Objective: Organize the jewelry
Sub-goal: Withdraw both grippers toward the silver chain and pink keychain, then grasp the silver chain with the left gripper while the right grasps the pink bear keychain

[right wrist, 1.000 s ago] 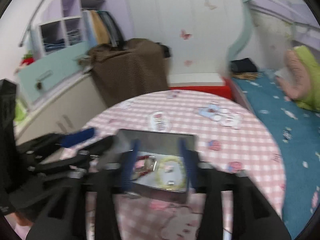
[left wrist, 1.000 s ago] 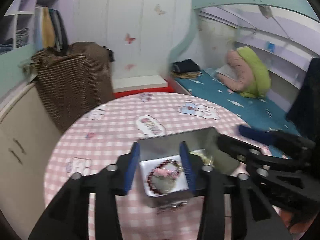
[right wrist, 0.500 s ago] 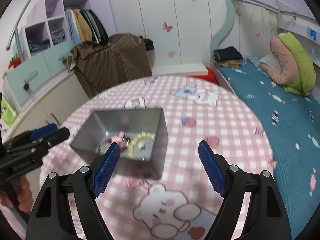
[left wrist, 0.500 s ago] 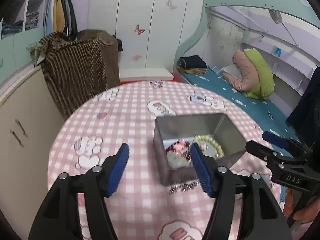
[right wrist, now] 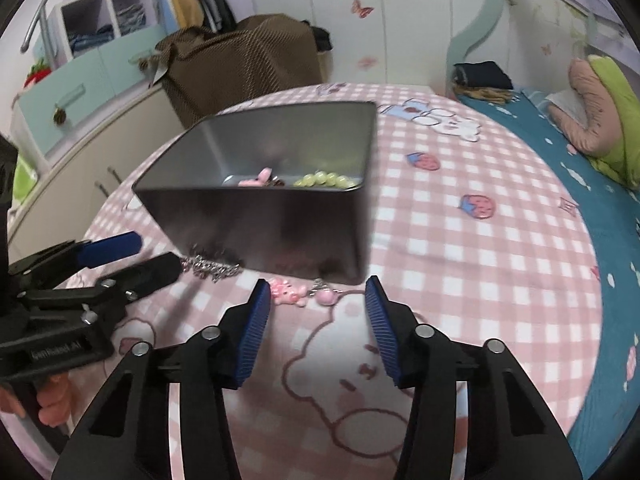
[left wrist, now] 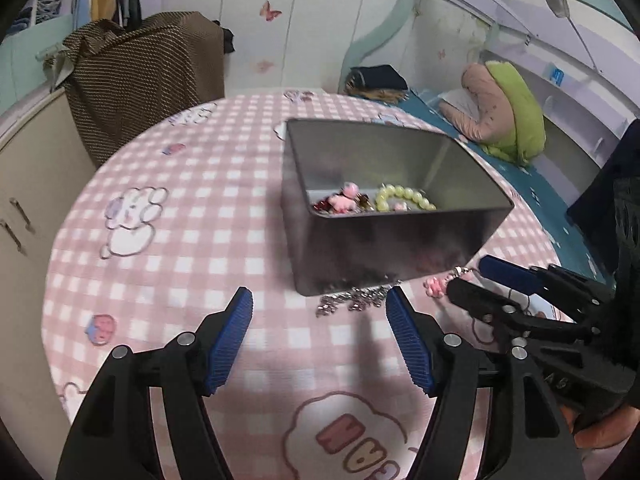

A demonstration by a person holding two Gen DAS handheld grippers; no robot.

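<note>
A grey metal tin point(left wrist: 384, 240) stands on the pink checked table point(left wrist: 180, 240); it also shows in the right wrist view point(right wrist: 264, 216). Inside lie a yellow-green bead bracelet point(left wrist: 404, 198) and pink and red charms point(left wrist: 340, 202). A silver chain point(left wrist: 352, 300) and a pink charm point(left wrist: 434, 286) lie on the cloth at the tin's near side. In the right wrist view the chain point(right wrist: 210, 268) and pink charms point(right wrist: 288, 294) lie just beyond my fingers. My left gripper point(left wrist: 320, 320) is open and empty, close behind the chain. My right gripper point(right wrist: 316, 304) is open and empty, just short of the pink charms.
The round table ends at a beige cabinet point(left wrist: 24, 200) on the left and a blue bed point(right wrist: 560, 128) on the right. A brown covered object point(left wrist: 144, 76) stands behind the table. Each gripper shows in the other's view, the two being close together.
Both grippers have pulled back from over the tin and come down low to the table. They opened, and now sit near the chain and pink charms in front of the tin.
</note>
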